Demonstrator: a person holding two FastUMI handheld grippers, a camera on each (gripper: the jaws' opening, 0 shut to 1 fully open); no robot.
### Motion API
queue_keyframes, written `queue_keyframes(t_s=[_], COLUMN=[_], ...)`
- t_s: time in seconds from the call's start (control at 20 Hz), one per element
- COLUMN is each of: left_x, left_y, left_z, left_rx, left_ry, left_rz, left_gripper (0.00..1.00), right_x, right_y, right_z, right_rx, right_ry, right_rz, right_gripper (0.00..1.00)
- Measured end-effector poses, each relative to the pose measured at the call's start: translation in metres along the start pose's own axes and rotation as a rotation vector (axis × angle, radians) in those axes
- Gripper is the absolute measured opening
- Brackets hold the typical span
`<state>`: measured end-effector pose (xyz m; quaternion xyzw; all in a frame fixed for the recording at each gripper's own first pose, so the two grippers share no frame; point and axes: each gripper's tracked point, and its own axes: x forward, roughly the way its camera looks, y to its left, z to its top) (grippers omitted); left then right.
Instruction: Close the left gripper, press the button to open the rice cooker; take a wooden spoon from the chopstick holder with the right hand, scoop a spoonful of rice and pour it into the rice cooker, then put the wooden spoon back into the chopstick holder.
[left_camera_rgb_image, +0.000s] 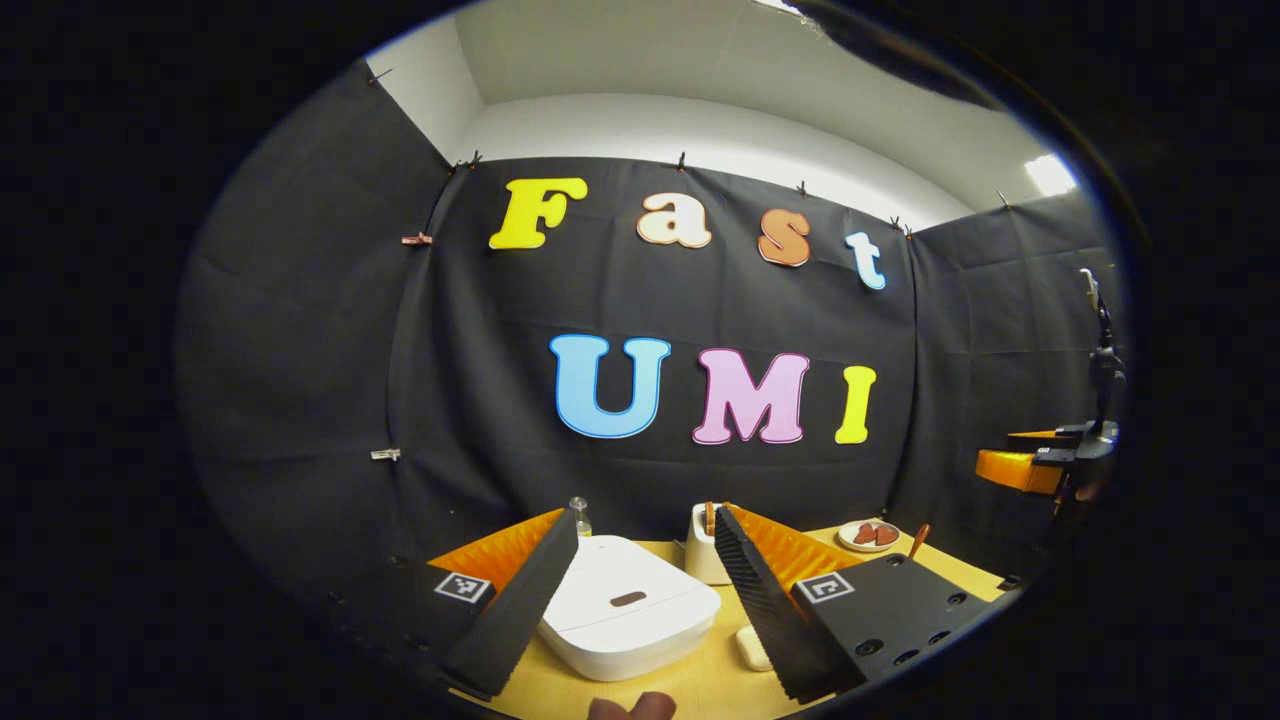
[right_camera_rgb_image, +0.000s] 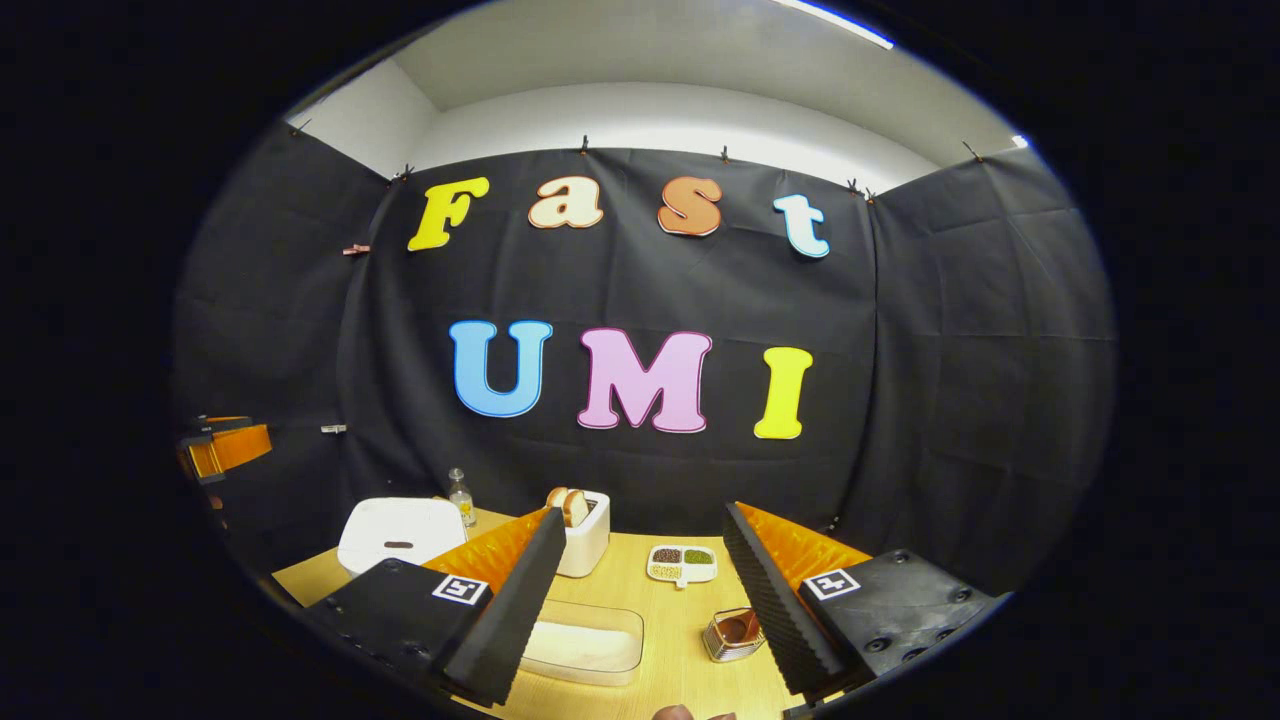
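Both grippers hung jaws wide over the counter (right_camera_rgb_image: 640, 580), the left gripper (left_camera_rgb_image: 640, 590) just above the shut rice cooker (left_camera_rgb_image: 630, 615), the right gripper (right_camera_rgb_image: 640, 600) right of it, chopstick holder (right_camera_rgb_image: 583, 535) just behind.

lower centre: our left gripper (left_camera_rgb_image: 640, 590), jaws wide apart, above the closed white rice cooker (left_camera_rgb_image: 630, 615); chopstick holder (left_camera_rgb_image: 705, 555) behind; right gripper (left_camera_rgb_image: 1040, 462) at right edge.
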<state>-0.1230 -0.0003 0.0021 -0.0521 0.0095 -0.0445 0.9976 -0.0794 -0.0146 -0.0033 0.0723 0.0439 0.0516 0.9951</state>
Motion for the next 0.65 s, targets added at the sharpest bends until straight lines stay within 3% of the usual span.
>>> queue_keyframes(t_s=[0.65], left_x=[-0.005], left_y=[0.01], left_z=[-0.012], left_rx=[0.013], left_ry=[0.032], left_rz=[0.039], left_gripper=[0.95], right_x=[0.001], right_y=[0.004], right_z=[-0.006], right_rx=[0.009], right_ry=[0.023], right_rz=[0.004], right_gripper=[0.98])
